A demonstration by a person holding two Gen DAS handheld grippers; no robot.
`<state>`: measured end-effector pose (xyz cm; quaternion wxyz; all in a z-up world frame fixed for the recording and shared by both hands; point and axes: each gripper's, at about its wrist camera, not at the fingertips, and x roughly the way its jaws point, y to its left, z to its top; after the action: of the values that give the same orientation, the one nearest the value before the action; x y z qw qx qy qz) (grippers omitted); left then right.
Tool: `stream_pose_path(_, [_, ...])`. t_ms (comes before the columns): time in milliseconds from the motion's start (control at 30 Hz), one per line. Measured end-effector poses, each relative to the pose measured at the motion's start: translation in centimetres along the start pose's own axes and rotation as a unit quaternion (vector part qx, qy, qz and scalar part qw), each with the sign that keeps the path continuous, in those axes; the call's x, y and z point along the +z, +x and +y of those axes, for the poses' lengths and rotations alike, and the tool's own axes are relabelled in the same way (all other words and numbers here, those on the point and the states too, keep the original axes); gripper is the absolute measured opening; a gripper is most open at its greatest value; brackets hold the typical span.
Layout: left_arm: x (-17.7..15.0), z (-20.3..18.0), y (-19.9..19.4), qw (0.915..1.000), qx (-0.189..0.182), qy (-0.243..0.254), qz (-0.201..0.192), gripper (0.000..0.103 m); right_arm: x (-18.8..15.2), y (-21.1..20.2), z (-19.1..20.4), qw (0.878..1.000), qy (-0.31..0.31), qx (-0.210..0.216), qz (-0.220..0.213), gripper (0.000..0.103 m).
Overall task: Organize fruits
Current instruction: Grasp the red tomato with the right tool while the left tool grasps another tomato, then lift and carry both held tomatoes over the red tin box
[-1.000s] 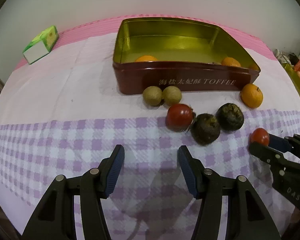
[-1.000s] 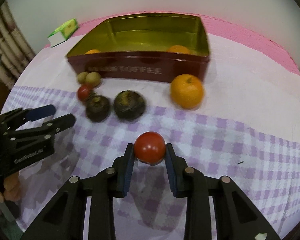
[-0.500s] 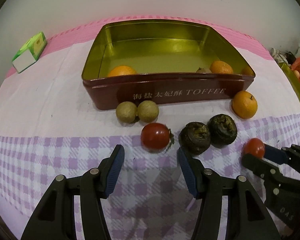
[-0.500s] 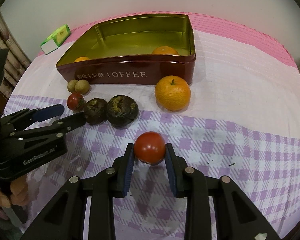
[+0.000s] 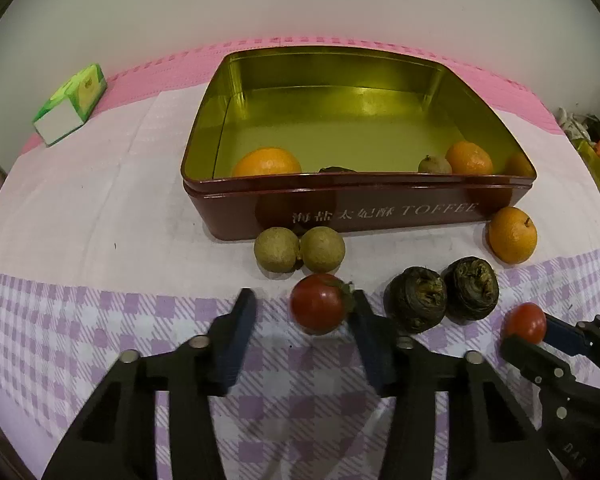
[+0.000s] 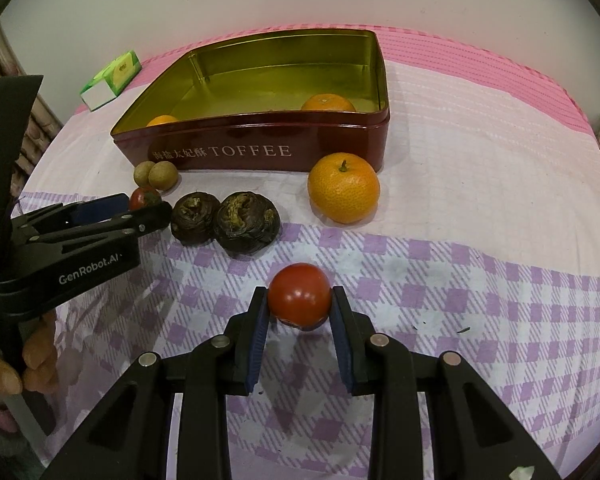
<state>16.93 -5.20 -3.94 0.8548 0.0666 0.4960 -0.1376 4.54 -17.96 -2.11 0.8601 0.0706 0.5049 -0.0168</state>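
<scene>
1. My right gripper [image 6: 299, 298] is clamped on a tomato [image 6: 299, 294], pads pressing on its two sides. It looks lifted just off the checked cloth [image 6: 460, 300], judging by the shadow beneath it.
2. My left gripper [image 5: 302, 314] has its jaws wide apart around a second tomato [image 5: 318, 303]. That one sits on the cloth against the right-hand pad, with a clear gap to the left-hand pad, so nothing is gripped yet.
3. Straight ahead of both grippers stands the toffee tin [image 5: 360, 216], its open top facing up. It already holds two oranges [image 5: 267, 162] and some smaller fruit, so I take it as the collecting place.
4. Ahead of the left gripper, just in front of the tin wall, lie two small tan fruits [image 5: 299, 249]; to its right sit two dark wrinkled fruits [image 5: 440, 294], touching, and further right a loose orange [image 5: 512, 234].
5. My guess: the left jaws must centre on the tomato before closing, or it will roll aside into the dark fruits.
</scene>
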Motion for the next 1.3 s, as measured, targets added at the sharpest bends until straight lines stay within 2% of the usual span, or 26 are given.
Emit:
stream_pose_path(100, [0.1,0.3,0.0,1.0,-0.001,-0.003,0.0,0.032,0.0,0.0,0.1,1.0,0.0,-0.001,-0.001,0.028])
stream_pose_path(167, [-0.1,0.4,0.0,1.0,-0.001,-0.005,0.0,0.029,0.0,0.0,0.1,1.0,0.001,0.0,-0.001,0.028])
stream_pose_path(400, [-0.7,0.8,-0.4,1.0,-0.005,0.0,-0.001,0.029,-0.1,0.0,0.1,1.0,0.001,-0.001,-0.002,0.028])
stream_pose_path(867, [-2.8,0.6,-1.7,0.9997,0.012,0.02,-0.003,0.029,0.0,0.0,0.1,1.0,0.001,-0.003,-0.001,0.028])
stream_pose_path(1300, [-2.5,0.5,-3.0,0.9996,0.006,0.024,-0.011,0.029,0.3,-1.0,-0.4,1.0,0.008,-0.003,0.002,0.028])
